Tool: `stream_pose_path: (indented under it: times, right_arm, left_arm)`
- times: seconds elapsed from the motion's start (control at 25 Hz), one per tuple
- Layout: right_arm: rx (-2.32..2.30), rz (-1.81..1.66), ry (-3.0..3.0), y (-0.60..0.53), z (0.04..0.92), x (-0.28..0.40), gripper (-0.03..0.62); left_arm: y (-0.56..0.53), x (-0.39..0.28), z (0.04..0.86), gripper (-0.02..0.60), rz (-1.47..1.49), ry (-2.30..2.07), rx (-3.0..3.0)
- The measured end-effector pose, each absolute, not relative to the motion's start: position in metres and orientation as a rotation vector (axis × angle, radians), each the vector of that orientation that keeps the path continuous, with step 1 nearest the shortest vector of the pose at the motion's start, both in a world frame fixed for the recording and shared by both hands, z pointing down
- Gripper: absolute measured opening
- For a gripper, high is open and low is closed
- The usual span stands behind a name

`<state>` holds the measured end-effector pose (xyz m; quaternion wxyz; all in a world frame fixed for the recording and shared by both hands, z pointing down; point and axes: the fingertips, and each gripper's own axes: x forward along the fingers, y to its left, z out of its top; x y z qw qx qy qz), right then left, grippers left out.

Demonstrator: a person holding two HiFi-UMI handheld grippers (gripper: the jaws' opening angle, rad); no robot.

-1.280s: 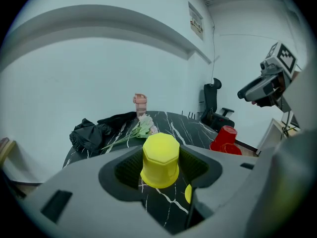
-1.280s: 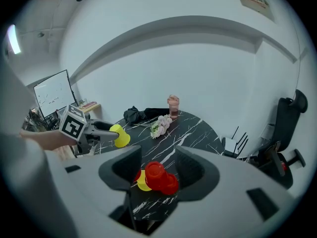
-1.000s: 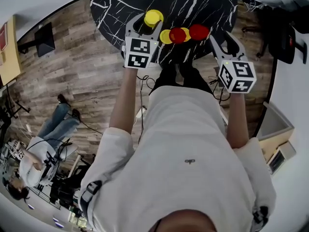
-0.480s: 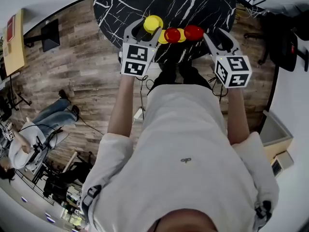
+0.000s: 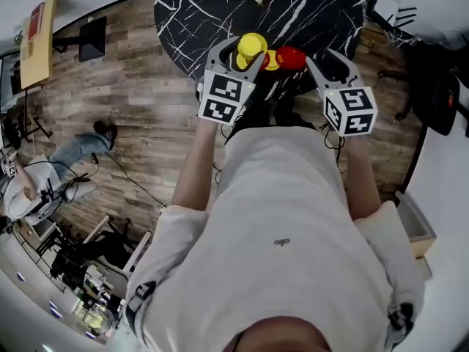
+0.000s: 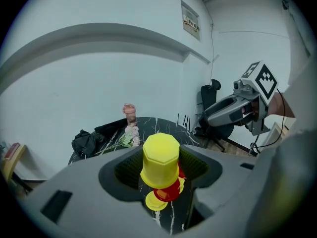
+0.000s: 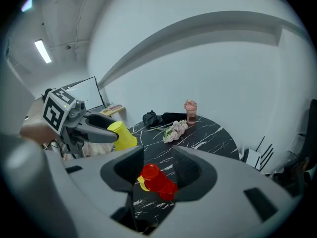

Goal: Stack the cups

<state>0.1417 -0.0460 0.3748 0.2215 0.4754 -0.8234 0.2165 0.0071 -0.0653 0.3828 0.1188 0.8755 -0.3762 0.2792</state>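
Cup (image 6: 159,158), yellow, in left hand-held gripper (image 6: 161,170)

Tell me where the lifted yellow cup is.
Head view, top centre: the yellow cup is gripped in the left claw, just left of the red cups on the black table.

Most likely an office-style recording lab. There is a wood-plank floor (image 5: 139,108), plain white walls with a framed notice (image 6: 191,21), and a round black marble-pattern table (image 5: 220,6) at 12 o'clock. An office chair (image 6: 214,90) stands nearby, and at 8 o'clock a seated person (image 5: 26,196) is among cables and equipment stands (image 5: 80,266).
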Motion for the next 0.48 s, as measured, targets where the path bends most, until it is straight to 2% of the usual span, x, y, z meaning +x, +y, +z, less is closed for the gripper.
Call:
stream_pose_path:
  times: [0.48]
  right_arm:
    - [1.186,0.592,-2.329,-0.041,0.387,0.164,0.176]
  left_arm:
    - [-0.043,0.051,0.402,0.23,0.887,-1.126,2.497]
